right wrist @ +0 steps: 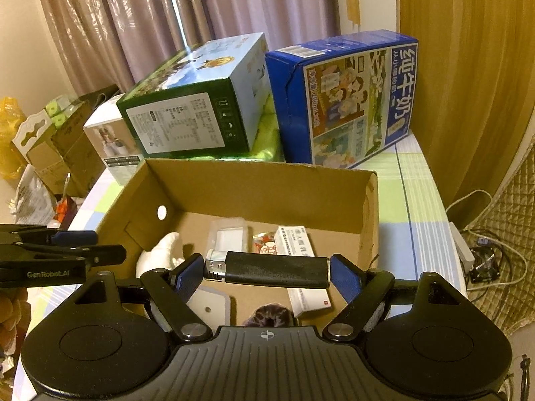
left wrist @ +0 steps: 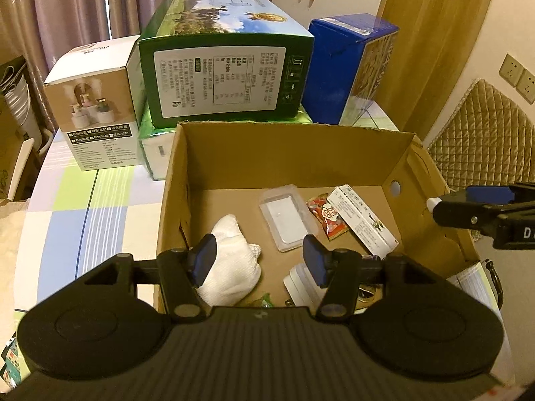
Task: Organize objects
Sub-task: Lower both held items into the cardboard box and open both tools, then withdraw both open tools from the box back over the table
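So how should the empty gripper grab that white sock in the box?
Probably from above, pinching across the bunched middle of the white sock: it lies soft and lumpy on the cardboard box floor, near the left wall, with the open left gripper already over it.

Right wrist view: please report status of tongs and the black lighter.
Right tongs shut on black lighter, held crosswise above cardboard box. Left tongs open, empty, over white cloth. Nothing blocking the drop.

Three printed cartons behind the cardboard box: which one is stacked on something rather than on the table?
The green carton in the middle: it rests on a light-green package. The small white carton and the blue milk carton stand on the tablecloth.
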Available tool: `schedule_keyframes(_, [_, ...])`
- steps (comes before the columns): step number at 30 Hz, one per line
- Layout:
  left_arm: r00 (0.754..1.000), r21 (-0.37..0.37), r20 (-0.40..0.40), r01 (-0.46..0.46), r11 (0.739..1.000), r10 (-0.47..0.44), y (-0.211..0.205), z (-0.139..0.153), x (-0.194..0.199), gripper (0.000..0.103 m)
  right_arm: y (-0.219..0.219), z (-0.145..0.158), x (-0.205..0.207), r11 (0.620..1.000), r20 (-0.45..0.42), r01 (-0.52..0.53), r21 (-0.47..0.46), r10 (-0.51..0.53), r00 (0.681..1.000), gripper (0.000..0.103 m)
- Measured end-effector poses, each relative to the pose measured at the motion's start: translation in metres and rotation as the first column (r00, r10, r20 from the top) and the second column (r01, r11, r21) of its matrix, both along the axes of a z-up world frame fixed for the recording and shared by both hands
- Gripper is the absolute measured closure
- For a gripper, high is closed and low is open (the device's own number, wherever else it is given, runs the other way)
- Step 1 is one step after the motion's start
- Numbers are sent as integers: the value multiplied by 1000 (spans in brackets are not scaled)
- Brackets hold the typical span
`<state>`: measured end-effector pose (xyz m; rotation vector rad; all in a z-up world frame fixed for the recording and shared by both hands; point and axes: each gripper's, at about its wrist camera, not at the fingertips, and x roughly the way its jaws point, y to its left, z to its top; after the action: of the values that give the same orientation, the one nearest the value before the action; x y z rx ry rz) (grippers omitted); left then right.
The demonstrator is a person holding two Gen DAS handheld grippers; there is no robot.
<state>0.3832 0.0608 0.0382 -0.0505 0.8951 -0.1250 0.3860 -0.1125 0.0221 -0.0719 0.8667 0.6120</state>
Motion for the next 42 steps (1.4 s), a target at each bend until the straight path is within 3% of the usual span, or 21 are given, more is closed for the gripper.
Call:
schedule_keyframes(4, [1000,-6,8,1,1000,-1,0,2,-4,51,0,0,5,997,-6,3,74,-2,1000,23])
schedule_keyframes(7, [1000,-11,12,9,1000,-9,0,2,-8,48,-7,0,9,988,-3,40,146,-40,999,2])
schedule_keyframes(10, [999,-8,24,23,1000,-22,-1,2,-14,41,-13,1,11,985,-21,62,162,-59,998,2])
schedule_keyframes(20, [998,-5,53,19,1000,-19,-3,2,-49,26,-33,0,-22,989,-51,65,136,-59,997,2])
schedule_keyframes(33, [994,-38,108,-11,999,15,-8,27,-138,8,-59,13,-114,992,-49,45,117,-40,998,2])
schedule_keyframes(42, [992,6,124,-23,1000,22,-11,29,-206,1,-69,0,-198,997,73,-67,-37,70,995,2])
